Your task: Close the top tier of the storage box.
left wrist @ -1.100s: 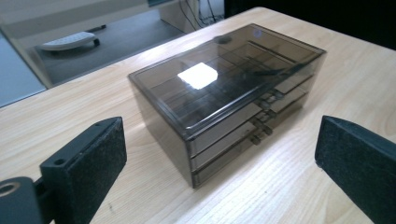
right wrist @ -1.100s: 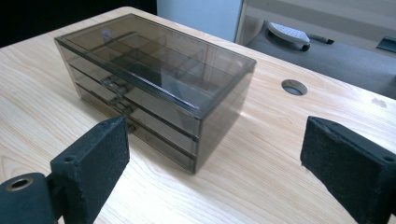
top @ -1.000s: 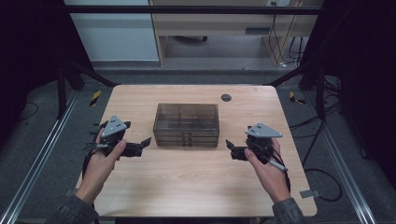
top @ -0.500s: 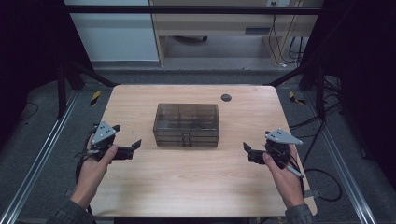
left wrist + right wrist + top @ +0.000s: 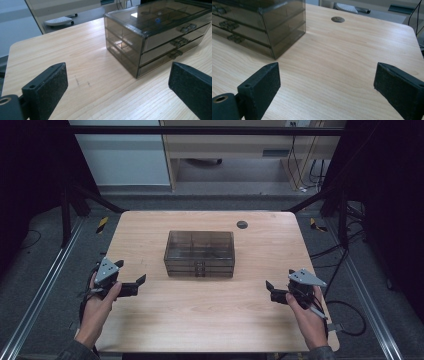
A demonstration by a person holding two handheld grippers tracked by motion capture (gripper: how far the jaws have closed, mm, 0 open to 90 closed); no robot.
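Observation:
A smoky see-through box with three shut drawers [image 5: 200, 252] stands in the middle of the wooden table [image 5: 210, 320], handles facing the person. My left gripper [image 5: 136, 285] is held at the table's left edge, open and holding nothing, well left of the box. My right gripper [image 5: 271, 292] hovers near the right front, open too, with bare wood between its jaws. The left gripper view has the box [image 5: 160, 37] ahead to the right of its wide-apart jaws [image 5: 117, 80]. In the right gripper view the box [image 5: 262, 22] sits at upper left beyond the open jaws [image 5: 327, 80].
A dark round grommet [image 5: 242, 224] is set in the tabletop behind the box, also seen as a disc [image 5: 338, 19] in the right gripper view. Metal rails [image 5: 45, 290] run along the floor on both sides, and cables [image 5: 350, 315] lie at the right.
Both grippers have drawn outward and back toward the person, away from the box's sides. Their jaws stayed open. The box has not moved.

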